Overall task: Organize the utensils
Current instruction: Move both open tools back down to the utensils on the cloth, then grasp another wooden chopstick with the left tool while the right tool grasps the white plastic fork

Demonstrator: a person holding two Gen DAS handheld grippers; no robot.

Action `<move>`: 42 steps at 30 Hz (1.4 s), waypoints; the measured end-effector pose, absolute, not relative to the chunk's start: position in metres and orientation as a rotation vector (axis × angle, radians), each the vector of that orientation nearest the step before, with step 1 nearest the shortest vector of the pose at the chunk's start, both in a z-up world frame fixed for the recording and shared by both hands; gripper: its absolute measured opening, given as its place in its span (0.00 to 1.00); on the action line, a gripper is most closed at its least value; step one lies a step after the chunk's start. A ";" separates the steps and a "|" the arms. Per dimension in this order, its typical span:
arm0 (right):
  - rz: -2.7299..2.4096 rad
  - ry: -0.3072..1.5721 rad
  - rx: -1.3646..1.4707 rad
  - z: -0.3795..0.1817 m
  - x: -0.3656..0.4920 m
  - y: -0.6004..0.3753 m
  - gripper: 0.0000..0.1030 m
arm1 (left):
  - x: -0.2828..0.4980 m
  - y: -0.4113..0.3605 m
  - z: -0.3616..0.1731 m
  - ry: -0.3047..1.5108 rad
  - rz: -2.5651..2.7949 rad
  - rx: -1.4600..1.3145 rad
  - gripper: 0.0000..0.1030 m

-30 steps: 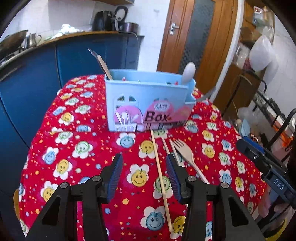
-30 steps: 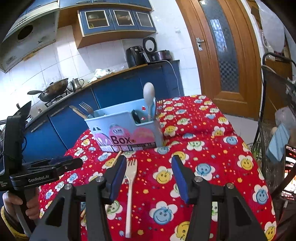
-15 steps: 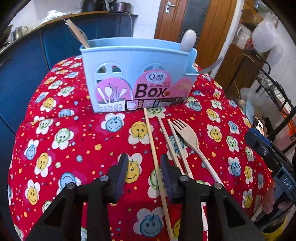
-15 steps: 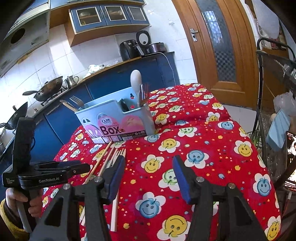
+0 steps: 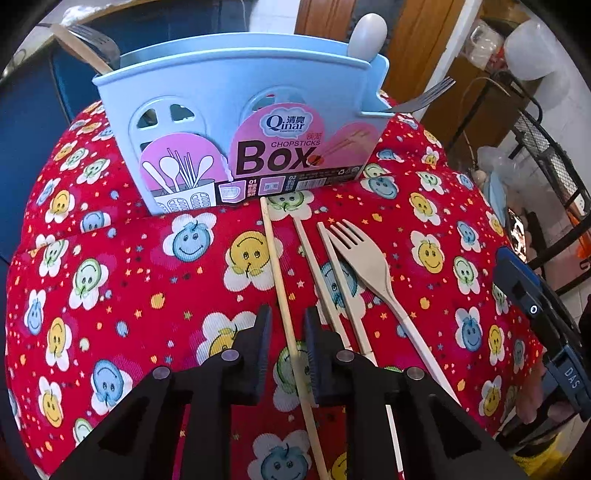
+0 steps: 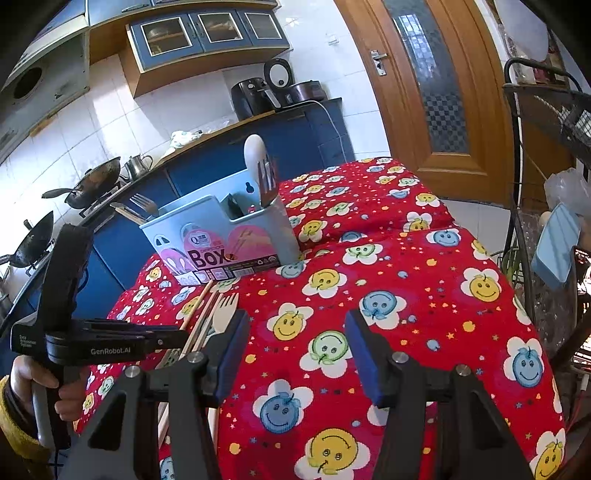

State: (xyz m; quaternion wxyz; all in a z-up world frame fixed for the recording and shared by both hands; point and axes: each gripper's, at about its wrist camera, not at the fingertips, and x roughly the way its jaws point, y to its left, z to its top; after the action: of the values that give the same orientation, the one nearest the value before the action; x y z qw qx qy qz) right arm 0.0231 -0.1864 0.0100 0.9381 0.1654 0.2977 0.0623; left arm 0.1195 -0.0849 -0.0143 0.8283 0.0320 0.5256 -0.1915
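A light blue chopsticks box (image 5: pixel 240 110) stands on the red flowered cloth (image 5: pixel 110 277), holding a white spoon (image 5: pixel 364 35) and metal forks. In front of it lie a thin bamboo chopstick (image 5: pixel 275 266), two pale chopsticks (image 5: pixel 314 258) and a pale fork (image 5: pixel 369 266). My left gripper (image 5: pixel 286 319) points steeply down over the bamboo chopstick. Its jaws are closing with the stick between them, a gap still showing on each side. My right gripper (image 6: pixel 297 326) hovers open over bare cloth, right of the fork (image 6: pixel 225 310), with nothing between its fingers.
The right gripper's body (image 5: pixel 535 314) hangs over the table's right edge. A blue kitchen counter (image 6: pixel 207 173) with woks runs behind the box (image 6: pixel 221 236). A wire rack (image 6: pixel 554 122) and a wooden door (image 6: pixel 424 92) stand to the right.
My left gripper came forward and down over the bamboo chopstick, tilting steeper, and its jaws narrowed around it. The right gripper sank slightly and stayed open.
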 end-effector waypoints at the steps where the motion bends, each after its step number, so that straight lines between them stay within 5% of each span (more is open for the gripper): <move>1: 0.127 0.609 0.340 0.009 0.023 -0.187 0.55 | 0.120 -0.085 -0.014 1.121 -0.407 0.068 0.17; 9: 0.135 0.611 0.350 0.008 0.023 -0.187 0.55 | 0.130 -0.091 -0.014 1.159 -0.428 0.083 0.17; 15: 0.131 0.615 0.350 0.008 0.023 -0.186 0.55 | 0.132 -0.081 -0.015 1.149 -0.404 0.019 0.04; 42: 0.265 0.828 0.253 0.022 0.048 -0.142 0.55 | 0.095 0.017 -0.010 1.007 -0.358 -0.328 0.04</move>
State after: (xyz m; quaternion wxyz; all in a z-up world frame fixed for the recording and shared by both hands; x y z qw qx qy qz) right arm 0.0484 -0.1420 0.0217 0.8992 0.1221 0.4001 0.1280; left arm 0.0946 0.0167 -0.0097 0.8477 -0.1557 0.4777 -0.1700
